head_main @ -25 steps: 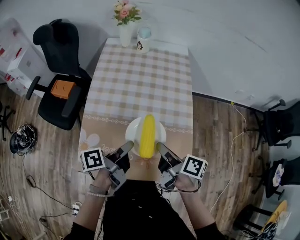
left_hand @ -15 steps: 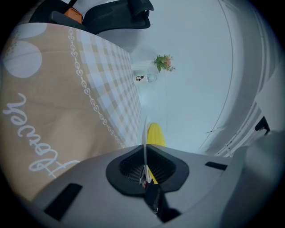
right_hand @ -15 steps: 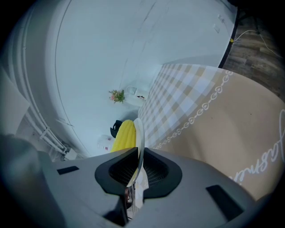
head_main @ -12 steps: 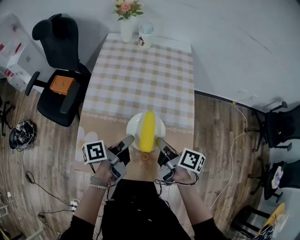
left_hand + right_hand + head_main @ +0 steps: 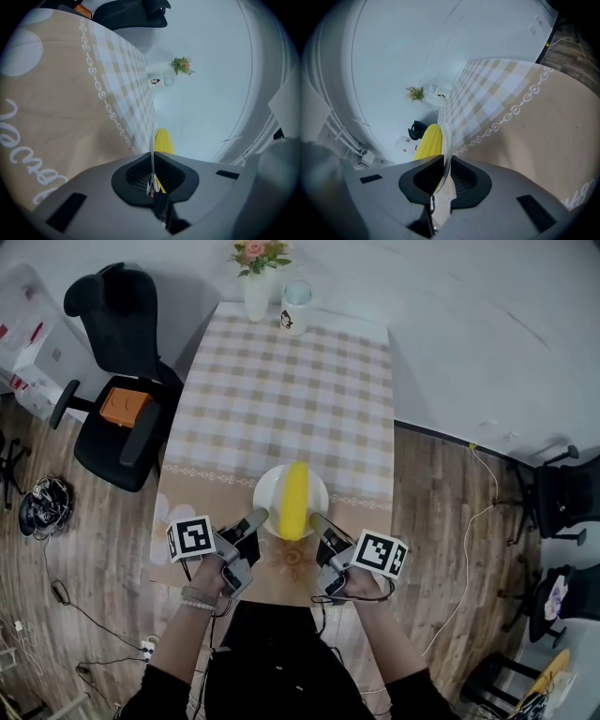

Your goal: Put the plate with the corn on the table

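I hold the plate (image 5: 266, 491) by its thin rim, left gripper (image 5: 254, 520) and right gripper (image 5: 317, 520) both clamped on it; uneven lowering onto the surface (image 5: 281, 381) could roll the corn (image 5: 295, 499) off

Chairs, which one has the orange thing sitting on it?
The black chair just left of the table; an orange box lies on its seat. The chairs far to the right hold no such box.
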